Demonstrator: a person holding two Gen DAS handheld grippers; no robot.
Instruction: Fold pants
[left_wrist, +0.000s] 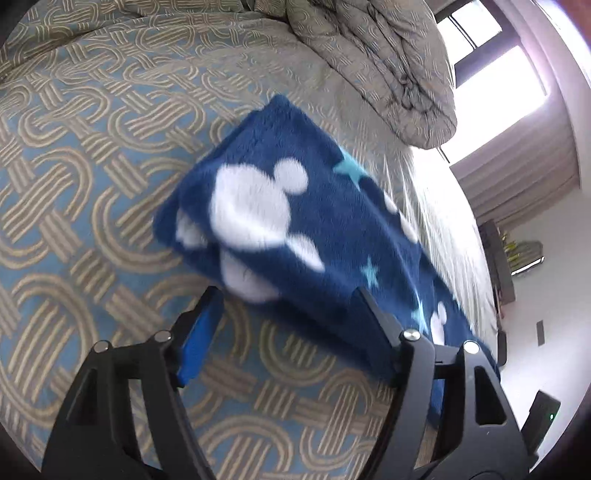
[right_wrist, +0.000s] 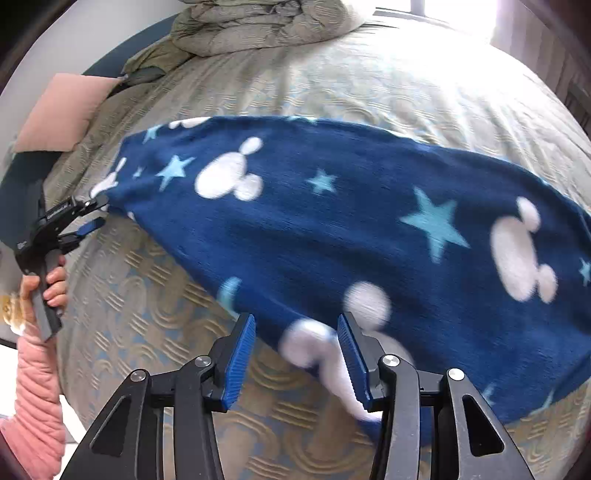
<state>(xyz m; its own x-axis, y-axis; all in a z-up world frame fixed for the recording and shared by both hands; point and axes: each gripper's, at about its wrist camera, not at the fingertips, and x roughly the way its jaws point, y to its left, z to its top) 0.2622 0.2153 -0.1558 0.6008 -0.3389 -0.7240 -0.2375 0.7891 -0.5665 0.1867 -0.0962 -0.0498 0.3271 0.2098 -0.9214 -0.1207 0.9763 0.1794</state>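
Right gripper (right_wrist: 295, 354): its jaws stand wide apart and grip nothing; the near edge of the pants lies between them, a white patch of the fleece just beside the right blue pad.
Left gripper (left_wrist: 288, 321): its jaws are also spread open; the cloth reaches to the right finger, and I cannot tell if it touches. In the right wrist view this gripper (right_wrist: 94, 212) is at the far left end of the pants, its tips at the cloth edge.
Left hand (right_wrist: 48, 284): it holds the handle of the left gripper, with a pink sleeve (right_wrist: 33, 406) below it.
Pants (right_wrist: 332, 236): dark blue fleece with white mouse heads and light blue stars, spread as a long band on the bed, just ahead of both pairs of jaws.
Bed (right_wrist: 155, 332): covered with a blue-and-beige patterned spread, under the pants.
Beyond the jaws: a bundled quilt (right_wrist: 251, 26) lies at the far side of the bed, a pink pillow (right_wrist: 62, 110) far left, and a bright window (left_wrist: 491, 70) behind.
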